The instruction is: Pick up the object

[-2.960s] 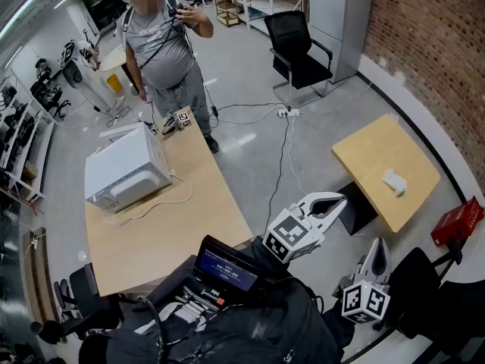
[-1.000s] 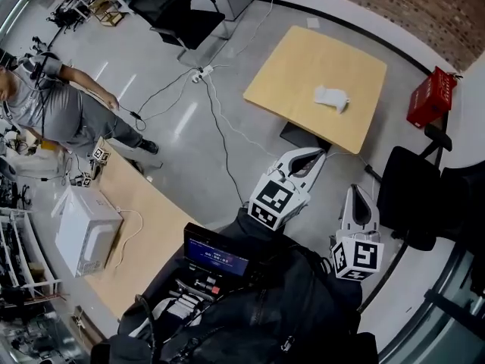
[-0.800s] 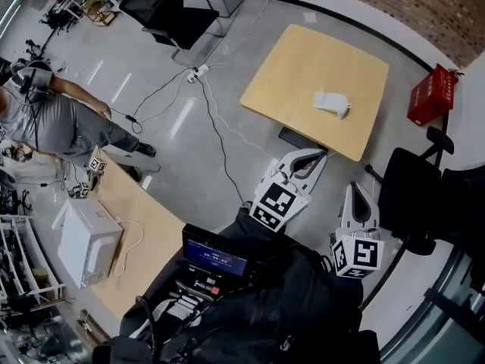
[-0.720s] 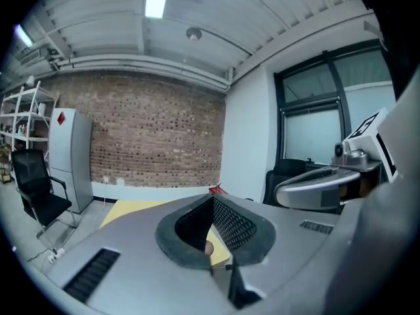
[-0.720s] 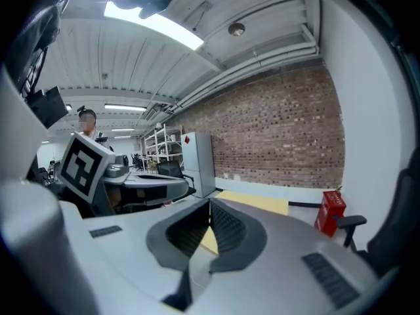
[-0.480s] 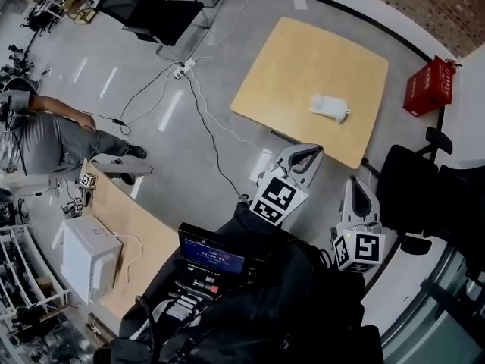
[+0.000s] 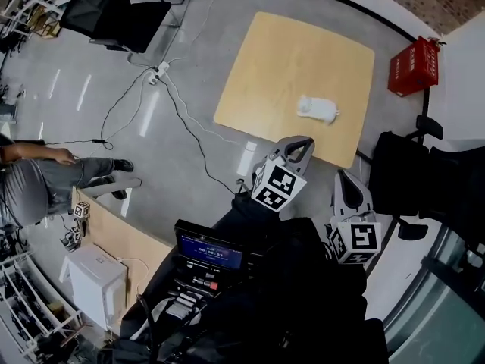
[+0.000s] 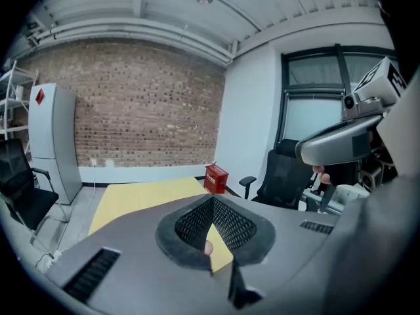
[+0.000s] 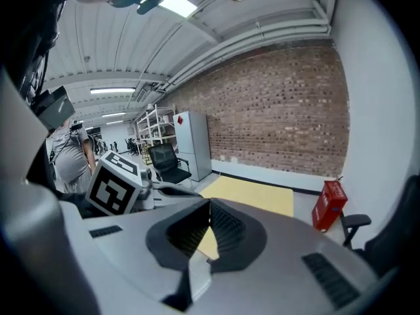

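Note:
A small white object (image 7: 317,108) lies on the square wooden table (image 7: 273,59), near its right front edge. My left gripper (image 7: 296,145) is held just short of the table's near edge, below and left of the object, jaws shut on nothing. Further right, my right gripper (image 7: 343,177) hangs over the floor, also shut and empty. In the left gripper view the dark pads (image 8: 226,223) meet in front of the yellow tabletop (image 8: 138,199). In the right gripper view the shut pads (image 9: 223,227) point toward the same table (image 9: 256,197).
A red box (image 7: 413,67) stands on the floor right of the table. One black chair (image 7: 402,177) is close on my right and another (image 7: 114,14) is far left. Cables (image 7: 178,112) trail across the floor. A person (image 7: 34,192) stands by a long bench (image 7: 114,241).
The view has swung so that the table and the white object now sit nearer and more central. Both grippers have come closer to the table's near edge, still shut. The person has slid to the left edge.

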### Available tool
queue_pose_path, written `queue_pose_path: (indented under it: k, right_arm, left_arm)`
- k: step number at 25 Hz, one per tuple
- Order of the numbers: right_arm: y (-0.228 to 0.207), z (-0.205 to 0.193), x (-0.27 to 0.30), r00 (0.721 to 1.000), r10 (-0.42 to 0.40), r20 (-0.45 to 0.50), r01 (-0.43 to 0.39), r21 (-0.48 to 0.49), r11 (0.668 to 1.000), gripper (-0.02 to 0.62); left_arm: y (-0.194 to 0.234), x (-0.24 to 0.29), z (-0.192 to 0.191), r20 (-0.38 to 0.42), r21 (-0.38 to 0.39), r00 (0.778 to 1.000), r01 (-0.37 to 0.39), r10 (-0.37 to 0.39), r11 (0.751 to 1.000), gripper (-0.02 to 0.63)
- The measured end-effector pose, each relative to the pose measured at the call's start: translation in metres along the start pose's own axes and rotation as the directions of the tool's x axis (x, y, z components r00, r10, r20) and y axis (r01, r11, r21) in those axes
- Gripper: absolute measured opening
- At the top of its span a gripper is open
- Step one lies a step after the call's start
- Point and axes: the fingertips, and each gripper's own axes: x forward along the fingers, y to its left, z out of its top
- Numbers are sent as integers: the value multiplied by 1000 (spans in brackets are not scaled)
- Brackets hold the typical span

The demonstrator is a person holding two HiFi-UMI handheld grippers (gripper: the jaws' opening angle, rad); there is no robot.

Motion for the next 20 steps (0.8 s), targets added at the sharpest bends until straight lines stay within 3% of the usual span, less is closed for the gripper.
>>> queue_pose_path:
  k: [7, 12, 20]
  right_arm:
    - [-15, 5, 7, 999, -27, -26, 27, 24, 999, 6]
    - [-32, -4, 9, 998, -32, -45, 35, 56, 998, 6]
    - [-62, -4, 17, 1000, -6, -23, 8, 85, 996, 6]
  left_arm:
    - [4, 29, -12, -59, 14, 998, 31, -30, 999, 0]
    - [6, 57, -38, -108, 23, 994, 10, -7, 1000, 0]
    - [18, 103, -78, -225, 220, 973, -9, 59, 975, 0]
